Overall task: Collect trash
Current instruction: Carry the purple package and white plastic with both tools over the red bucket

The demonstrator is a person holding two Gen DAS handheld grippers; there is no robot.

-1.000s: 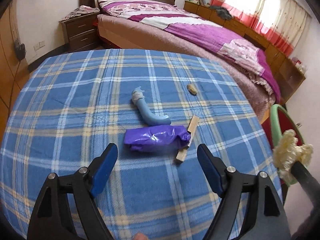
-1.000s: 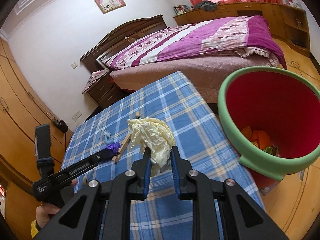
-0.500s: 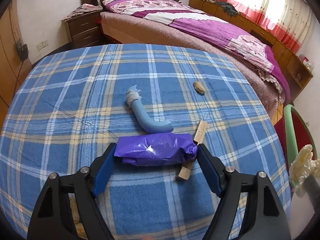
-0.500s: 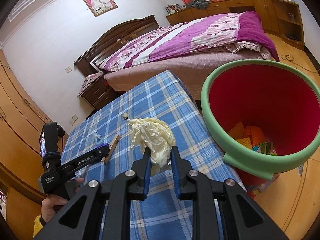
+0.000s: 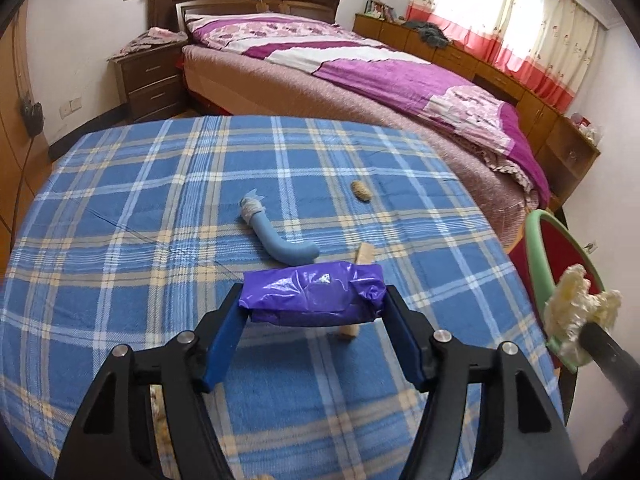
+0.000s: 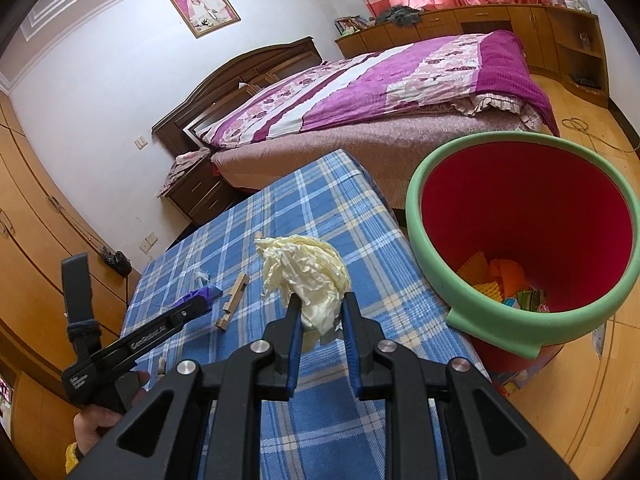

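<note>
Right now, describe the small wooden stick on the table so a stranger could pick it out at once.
Start at the blue plaid tablecloth in front of the bed. The wooden stick lies on it beside the purple wrapper between the closing left gripper jaws. It is the only straight, pale, flat-sided piece; the blue tube nearby is curved.

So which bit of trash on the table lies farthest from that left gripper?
The small tan nut-like piece, alone beyond the blue tube; the purple wrapper sits between the closing jaws.
</note>
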